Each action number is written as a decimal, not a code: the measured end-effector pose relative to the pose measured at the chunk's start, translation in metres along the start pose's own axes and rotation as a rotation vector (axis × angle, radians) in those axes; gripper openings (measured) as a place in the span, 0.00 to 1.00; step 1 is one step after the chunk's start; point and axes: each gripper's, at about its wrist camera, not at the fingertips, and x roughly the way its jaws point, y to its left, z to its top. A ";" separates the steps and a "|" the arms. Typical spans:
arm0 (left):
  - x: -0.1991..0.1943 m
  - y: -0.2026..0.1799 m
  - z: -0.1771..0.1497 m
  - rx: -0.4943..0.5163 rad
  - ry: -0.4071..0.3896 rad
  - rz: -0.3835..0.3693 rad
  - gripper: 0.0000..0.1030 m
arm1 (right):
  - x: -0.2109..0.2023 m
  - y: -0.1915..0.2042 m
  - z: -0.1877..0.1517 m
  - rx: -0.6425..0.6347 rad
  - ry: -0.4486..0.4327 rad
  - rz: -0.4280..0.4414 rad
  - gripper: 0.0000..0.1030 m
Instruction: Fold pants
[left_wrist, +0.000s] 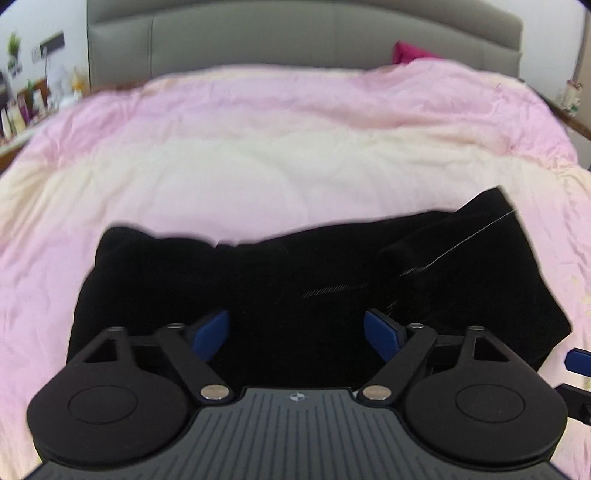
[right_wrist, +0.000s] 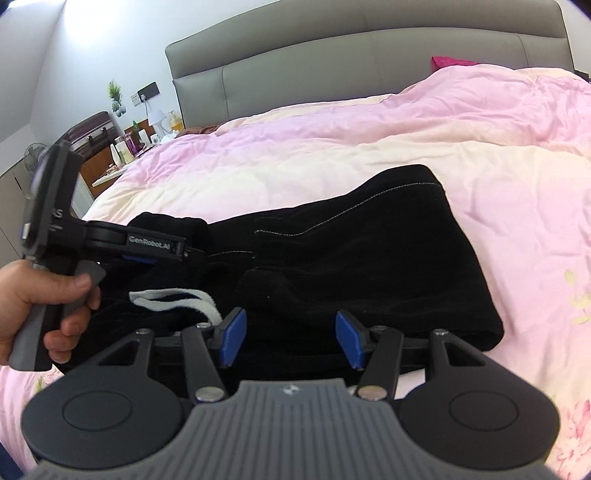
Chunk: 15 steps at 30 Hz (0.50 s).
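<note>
Black pants (left_wrist: 280, 273) lie in a folded bundle on the pink and cream duvet (left_wrist: 258, 147). My left gripper (left_wrist: 295, 332) hovers over their near edge, its blue pads (left_wrist: 210, 334) wide apart with only dark cloth behind them. In the right wrist view the same pants (right_wrist: 351, 251) show pale stitching and a white drawstring (right_wrist: 177, 299) at the near left. My right gripper (right_wrist: 291, 336) stands over the pants' near edge, jaws apart and gripping nothing. The left gripper (right_wrist: 194, 251), held by a hand (right_wrist: 33, 295), reaches in from the left above the waistband.
A grey padded headboard (left_wrist: 295, 33) closes the far end of the bed. A magenta pillow (left_wrist: 410, 51) lies at the back right. A cluttered bedside table (right_wrist: 122, 155) and a suitcase (right_wrist: 92, 129) stand to the left of the bed.
</note>
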 end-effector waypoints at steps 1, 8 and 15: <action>-0.007 -0.009 0.003 0.018 -0.032 -0.019 0.88 | -0.002 -0.004 0.001 0.009 -0.006 -0.005 0.54; -0.019 -0.084 0.015 0.189 -0.094 -0.129 0.88 | -0.024 -0.071 0.010 0.262 -0.054 -0.080 0.64; 0.002 -0.131 -0.001 0.277 -0.034 -0.195 0.88 | -0.020 -0.136 -0.003 0.552 -0.031 -0.096 0.64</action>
